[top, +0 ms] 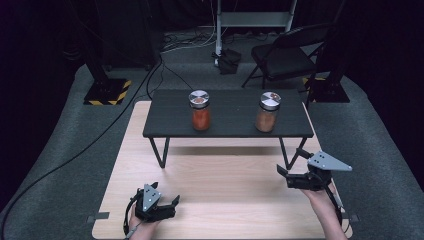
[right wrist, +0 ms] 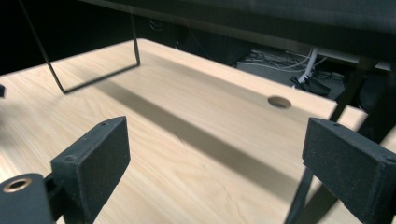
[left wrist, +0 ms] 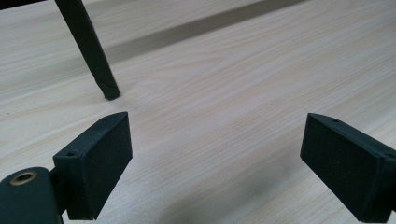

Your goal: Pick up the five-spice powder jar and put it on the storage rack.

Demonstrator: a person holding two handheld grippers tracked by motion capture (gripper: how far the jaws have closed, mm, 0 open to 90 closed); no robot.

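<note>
1. A pale wood-grain board (top: pixel 220 200) lies under a small matte black table (top: pixel 227 120) on thin bent-rod legs.
2. Two glass jars with flat metal lids stand well apart on it: the left jar (top: pixel 200 111) holds red-orange powder, the right jar (top: pixel 267 112) brown.
3. My left gripper (top: pixel 172 202) rests low over the board, jaws wide, nothing between them.
4. My right gripper (top: pixel 290 164) hangs near the table's right legs, its foam-faced jaws spread and empty, far from both jars.

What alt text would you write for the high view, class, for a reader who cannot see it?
Two spice jars, one red-filled and one brown-filled, stand apart on a small black raised shelf on a pale wooden table. Nearer the camera, a person's hands hold the left gripper and right gripper, both open and empty.
</note>
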